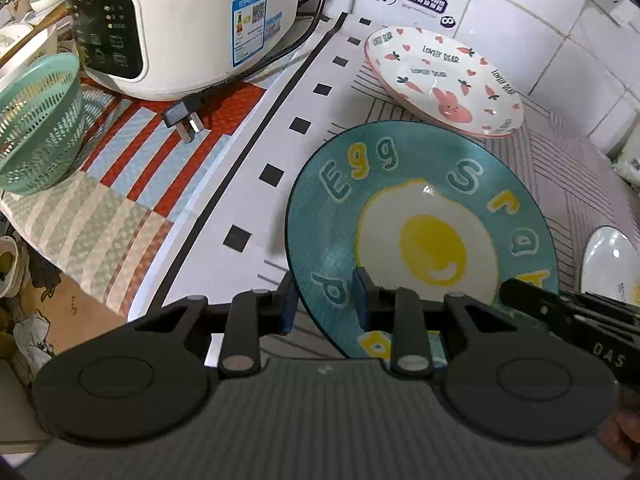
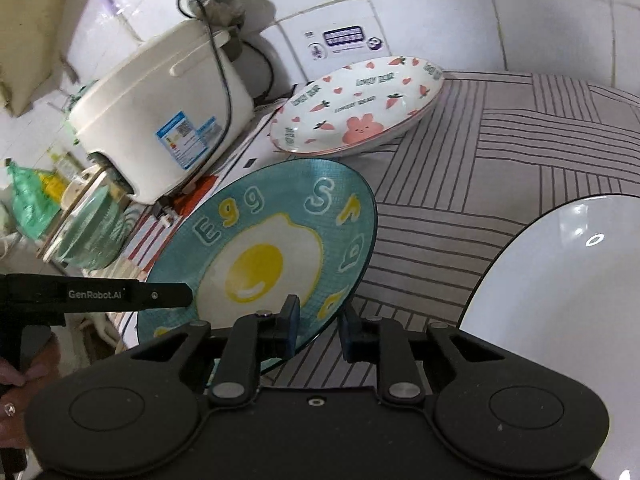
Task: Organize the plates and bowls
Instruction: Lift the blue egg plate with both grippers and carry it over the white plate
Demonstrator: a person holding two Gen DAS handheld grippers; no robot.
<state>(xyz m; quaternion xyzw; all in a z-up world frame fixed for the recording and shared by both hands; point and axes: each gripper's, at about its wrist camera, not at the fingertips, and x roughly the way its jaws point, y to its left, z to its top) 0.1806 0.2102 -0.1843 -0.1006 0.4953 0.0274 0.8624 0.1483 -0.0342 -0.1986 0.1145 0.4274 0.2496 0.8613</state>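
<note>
The egg plate (image 1: 420,232) is lifted and tilted; left gripper (image 1: 326,300) and right gripper (image 2: 318,326) each pinch its rim; next, stacking it onto the rabbit plate (image 1: 440,76) near the wall.

Two close fisheye views along each tool — left from the blue egg plate's (image 1: 420,216) left edge, right from its right edge; both share the bunny plate (image 2: 356,104) and rice cooker (image 1: 180,20).

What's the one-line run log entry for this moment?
stage: lifting plate | left gripper: straddles rim of round teal fried-egg plate | right gripper: straddles opposite rim | plate: tilted | nearby: white bunny-print plate
</note>
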